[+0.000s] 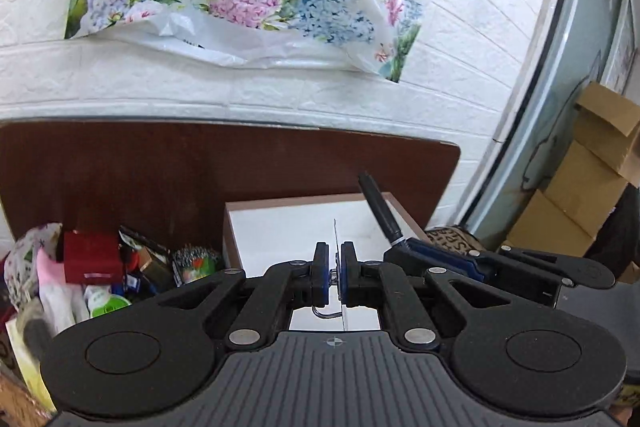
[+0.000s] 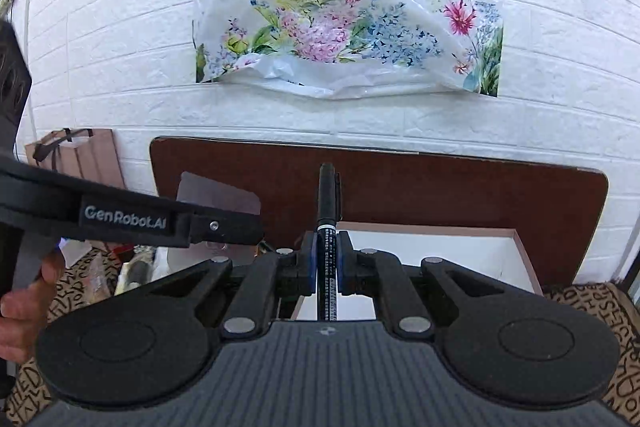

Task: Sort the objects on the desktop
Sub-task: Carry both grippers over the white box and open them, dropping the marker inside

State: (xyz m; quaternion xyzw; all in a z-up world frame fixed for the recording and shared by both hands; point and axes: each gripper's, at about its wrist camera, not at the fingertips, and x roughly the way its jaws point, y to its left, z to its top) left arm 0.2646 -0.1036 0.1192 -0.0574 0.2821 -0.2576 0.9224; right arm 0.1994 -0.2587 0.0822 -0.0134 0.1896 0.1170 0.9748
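Closest to my left lens, the left gripper (image 1: 335, 269) has its blue-padded fingers (image 1: 321, 269) pressed together on a thin clear plastic card (image 1: 335, 239) seen edge-on, with a small wire loop (image 1: 326, 311) hanging under the pads. In the right wrist view that same card shows as a translucent sheet sticking out past the left gripper's tip. Over on my other side, the right gripper (image 2: 325, 259) is pinching a black marker pen (image 2: 327, 203), barrel running straight forward between the pads, capped end pointing toward the wall. Both tools sit above a shallow white tray (image 1: 280, 227) with a brown rim, which rests on the dark brown table (image 1: 160, 163). Left of the tray there's a heap of clutter: a red box (image 1: 92, 255), small packets, a floral cloth (image 1: 28, 251). A flowered plastic bag (image 2: 348, 11) hangs on the white brick wall (image 1: 40, 87) behind. A hand (image 2: 24, 303) grips the left tool's handle.
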